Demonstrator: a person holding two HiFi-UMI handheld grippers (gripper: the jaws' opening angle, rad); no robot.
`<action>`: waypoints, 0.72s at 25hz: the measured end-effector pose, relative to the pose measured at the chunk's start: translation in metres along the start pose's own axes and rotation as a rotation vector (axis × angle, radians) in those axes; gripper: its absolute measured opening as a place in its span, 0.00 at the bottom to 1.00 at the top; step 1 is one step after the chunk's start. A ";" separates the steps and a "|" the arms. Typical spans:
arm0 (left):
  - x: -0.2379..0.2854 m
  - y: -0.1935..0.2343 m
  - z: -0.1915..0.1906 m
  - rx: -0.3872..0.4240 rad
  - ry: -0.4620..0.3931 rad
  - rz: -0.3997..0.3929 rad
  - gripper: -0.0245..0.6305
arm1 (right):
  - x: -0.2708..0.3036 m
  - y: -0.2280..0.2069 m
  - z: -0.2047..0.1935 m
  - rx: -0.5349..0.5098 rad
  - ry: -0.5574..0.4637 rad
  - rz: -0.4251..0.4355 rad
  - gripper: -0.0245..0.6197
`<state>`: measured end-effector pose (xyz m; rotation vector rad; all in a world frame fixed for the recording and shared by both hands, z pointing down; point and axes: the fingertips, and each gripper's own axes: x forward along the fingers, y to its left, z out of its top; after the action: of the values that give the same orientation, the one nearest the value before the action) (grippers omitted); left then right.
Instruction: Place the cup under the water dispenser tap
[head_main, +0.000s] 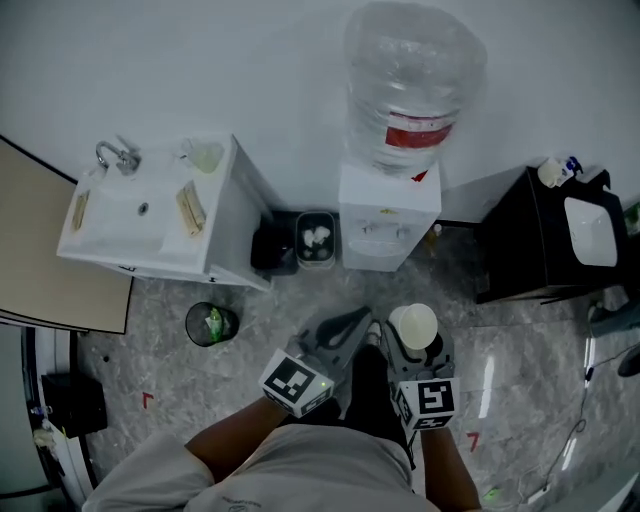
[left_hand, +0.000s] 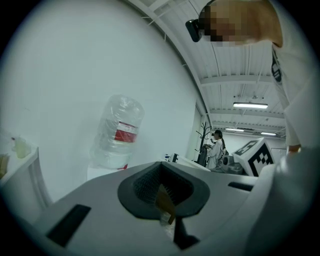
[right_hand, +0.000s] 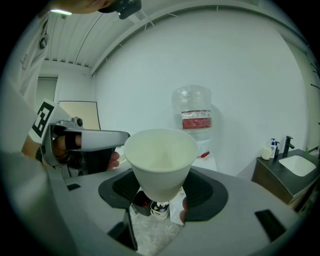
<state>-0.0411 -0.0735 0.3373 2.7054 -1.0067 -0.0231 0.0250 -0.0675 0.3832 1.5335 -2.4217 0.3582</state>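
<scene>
White paper cup (right_hand: 160, 161) gripped upright in right gripper (right_hand: 159, 201), well apart from water dispenser (head_main: 388, 218) (big bottle on top). Left gripper (left_hand: 168, 212) closed, nothing inside.

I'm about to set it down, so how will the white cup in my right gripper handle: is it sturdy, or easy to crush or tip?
The cup looks like thin paper and empty, so it is probably very light and easy to crush if the right gripper squeezes harder. It tapers to a narrow base, so it may tip when nudged.
</scene>
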 end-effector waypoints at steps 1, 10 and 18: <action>0.011 0.010 0.001 -0.003 -0.003 0.008 0.04 | 0.012 -0.008 0.000 -0.004 -0.003 0.009 0.46; 0.112 0.083 0.008 -0.026 -0.040 0.093 0.04 | 0.127 -0.073 -0.014 -0.072 0.010 0.146 0.45; 0.143 0.139 -0.046 -0.060 -0.032 0.114 0.04 | 0.205 -0.080 -0.085 -0.148 0.027 0.199 0.46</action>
<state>-0.0162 -0.2562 0.4261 2.5975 -1.1486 -0.0754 0.0192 -0.2450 0.5386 1.2238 -2.5236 0.2295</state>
